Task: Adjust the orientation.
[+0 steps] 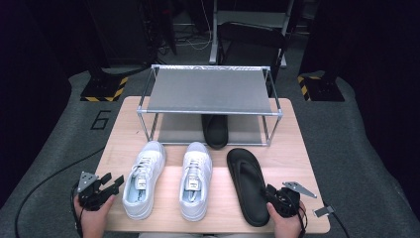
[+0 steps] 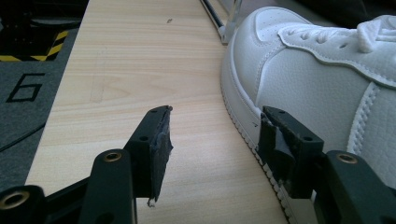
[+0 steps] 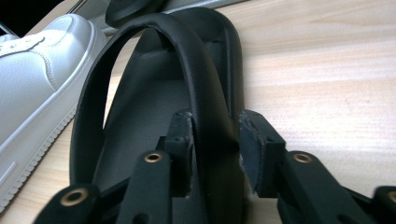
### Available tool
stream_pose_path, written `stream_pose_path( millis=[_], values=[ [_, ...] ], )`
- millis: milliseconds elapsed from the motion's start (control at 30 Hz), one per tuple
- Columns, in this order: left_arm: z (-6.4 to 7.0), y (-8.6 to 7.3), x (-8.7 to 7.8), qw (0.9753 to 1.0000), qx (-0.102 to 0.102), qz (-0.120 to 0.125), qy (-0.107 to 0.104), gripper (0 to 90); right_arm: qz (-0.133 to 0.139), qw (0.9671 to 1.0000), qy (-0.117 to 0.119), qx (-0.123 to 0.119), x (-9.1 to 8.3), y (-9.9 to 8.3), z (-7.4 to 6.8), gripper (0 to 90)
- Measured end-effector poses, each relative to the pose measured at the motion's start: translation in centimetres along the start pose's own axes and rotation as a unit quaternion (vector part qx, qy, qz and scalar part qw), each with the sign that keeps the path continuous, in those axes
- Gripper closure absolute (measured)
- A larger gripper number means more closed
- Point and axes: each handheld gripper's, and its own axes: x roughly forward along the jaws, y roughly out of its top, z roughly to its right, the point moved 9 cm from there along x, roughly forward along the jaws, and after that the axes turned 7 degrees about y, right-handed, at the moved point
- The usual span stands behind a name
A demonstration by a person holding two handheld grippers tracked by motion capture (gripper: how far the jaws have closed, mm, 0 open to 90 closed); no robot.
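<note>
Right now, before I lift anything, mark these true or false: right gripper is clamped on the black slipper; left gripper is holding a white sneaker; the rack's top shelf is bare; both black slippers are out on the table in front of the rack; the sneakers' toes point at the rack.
1. The right gripper is shut on the black slipper: true, on its side wall.
2. The left gripper holds the left white sneaker: false, its jaws are open beside it.
3. The rack's top shelf is bare: true.
4. Both slippers lie in front of the rack: false, the second slipper sits under the shelf.
5. Sneaker toes point at the rack: true.
</note>
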Motion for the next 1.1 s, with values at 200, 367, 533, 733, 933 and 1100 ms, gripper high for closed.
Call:
stream_pose_path(
  millis=[200, 367, 533, 733, 933, 1100],
  values=[
    [0.1, 0.0, 0.0, 1.0, 0.003, -0.001, -0.003, 43.5, -0.003, 0.9999, 0.011, -0.012, 0.2, -0.1, -0.4, 69.0],
    [0.1, 0.0, 0.0, 1.0, 0.003, -0.002, -0.002, 43.5, -0.003, 0.9997, 0.016, -0.017, 0.4, 0.0, -0.6, 67.2],
    [-0.1, -0.1, -0.1, 1.0, 0.002, -0.007, -0.004, 43.5, -0.009, 0.9997, 0.022, 0.002, 0.1, -0.6, -0.7, 58.3],
    [0.1, 0.0, -0.1, 1.0, 0.004, -0.005, -0.004, 43.6, -0.024, 0.9991, 0.031, 0.015, -0.4, -1.4, -0.3, 56.6],
    [0.0, 0.0, 0.0, 1.0, 0.001, 0.0, 0.0, 43.5, -0.023, 0.9982, 0.041, 0.037, 0.0, -1.9, -0.1, 54.8],
    [0.0, 0.0, 0.0, 1.0, 0.001, 0.001, 0.0, 43.5, -0.023, 0.9977, 0.048, 0.042, 0.2, -1.9, -0.1, 54.3]
  ],
)
